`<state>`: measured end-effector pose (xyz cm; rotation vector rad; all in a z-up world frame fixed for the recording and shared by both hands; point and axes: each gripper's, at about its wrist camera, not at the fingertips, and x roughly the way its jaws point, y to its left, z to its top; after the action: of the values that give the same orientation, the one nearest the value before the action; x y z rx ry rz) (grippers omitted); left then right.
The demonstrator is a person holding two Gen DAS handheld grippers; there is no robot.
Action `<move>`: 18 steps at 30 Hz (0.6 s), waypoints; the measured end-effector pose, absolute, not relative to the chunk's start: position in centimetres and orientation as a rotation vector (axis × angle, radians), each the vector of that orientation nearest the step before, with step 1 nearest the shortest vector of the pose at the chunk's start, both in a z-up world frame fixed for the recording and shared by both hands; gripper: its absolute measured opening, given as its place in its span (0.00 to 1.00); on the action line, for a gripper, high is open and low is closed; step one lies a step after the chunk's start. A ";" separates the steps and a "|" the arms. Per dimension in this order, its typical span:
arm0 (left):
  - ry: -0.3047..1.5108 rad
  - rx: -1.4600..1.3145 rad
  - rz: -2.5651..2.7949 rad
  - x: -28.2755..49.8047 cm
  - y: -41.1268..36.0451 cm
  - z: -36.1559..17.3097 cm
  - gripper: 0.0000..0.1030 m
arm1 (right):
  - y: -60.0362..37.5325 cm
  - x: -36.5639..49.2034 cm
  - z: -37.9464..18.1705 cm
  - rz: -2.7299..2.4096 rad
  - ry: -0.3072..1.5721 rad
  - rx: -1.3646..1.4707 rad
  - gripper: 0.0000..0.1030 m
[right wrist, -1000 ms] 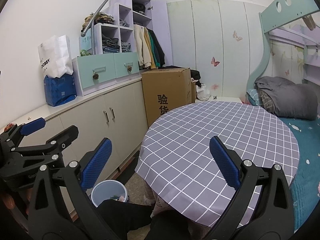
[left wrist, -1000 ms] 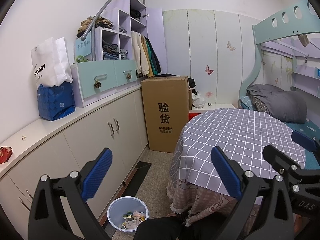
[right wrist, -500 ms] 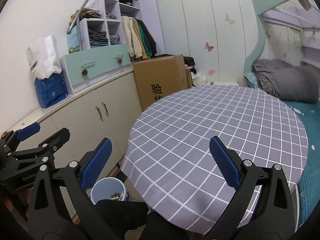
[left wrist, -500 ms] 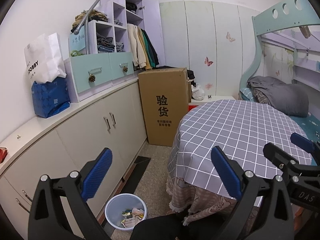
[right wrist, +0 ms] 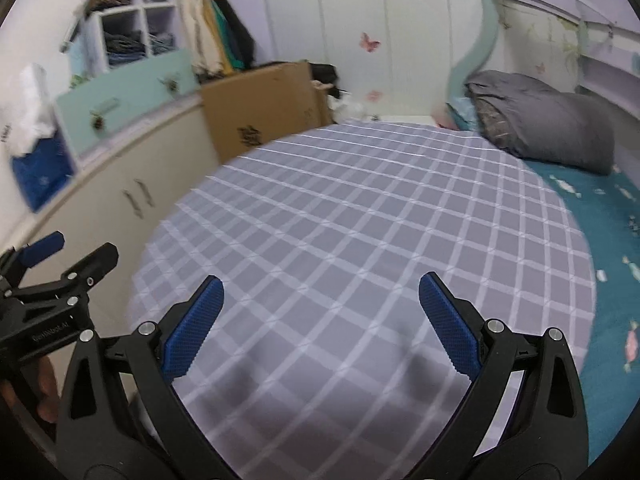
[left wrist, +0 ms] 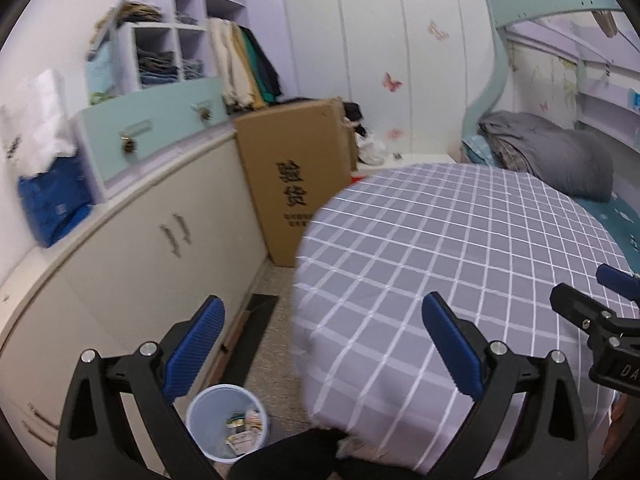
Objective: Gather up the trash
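Nearest the cameras, both grippers are hanging released, jaws spread wide with nothing between them: the left gripper (left wrist: 322, 344) is hovering over the gap between the cabinets and the table, and the right gripper (right wrist: 320, 324) is hovering over the near part of the table (right wrist: 360, 208). Each is showing at the edge of the other's view

Just below the left gripper, the bin (left wrist: 226, 420) is standing upright on the floor, close beside the table's draped edge and near the cabinets (left wrist: 132, 248). The trash (left wrist: 242, 430) is lying in its bottom: small crumpled wrappers and paper scraps, too small to tell apart. I am judging these light, soft and easily crushed, so a gentle pinch on a raised fold should be holding them; flat pieces may be slipping out. The bin is looking like thin plastic, light and a little springy, and its rim is seeming the best place to take hold, one finger inside and one outside

The table's checked cloth is showing no loose trash in either view, though blur is softening the near edge

Further off, a cardboard box (left wrist: 296, 184) is standing on the floor against the cabinets. Beyond the table, grey bedding (right wrist: 540, 120) is lying bunched on the bed
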<state>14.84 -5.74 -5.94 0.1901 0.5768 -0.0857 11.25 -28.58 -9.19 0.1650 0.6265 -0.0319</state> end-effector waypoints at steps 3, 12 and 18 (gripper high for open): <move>0.626 0.202 -0.124 17.6 -8.9 -6.7 0.94 | -31.0 13.7 -10.3 -0.053 0.714 0.118 0.93; 0.837 0.200 -0.184 25.5 -16.9 -11.1 0.94 | -35.0 19.2 -13.2 0.012 0.888 0.035 0.93; 0.939 0.158 -0.115 28.8 -18.3 -13.2 0.94 | -36.0 22.3 -13.8 0.082 0.922 -0.013 0.94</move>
<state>28.80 -18.30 -13.18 0.1582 0.9392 -0.1154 22.33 -36.02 -13.83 -0.0132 0.9221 0.0821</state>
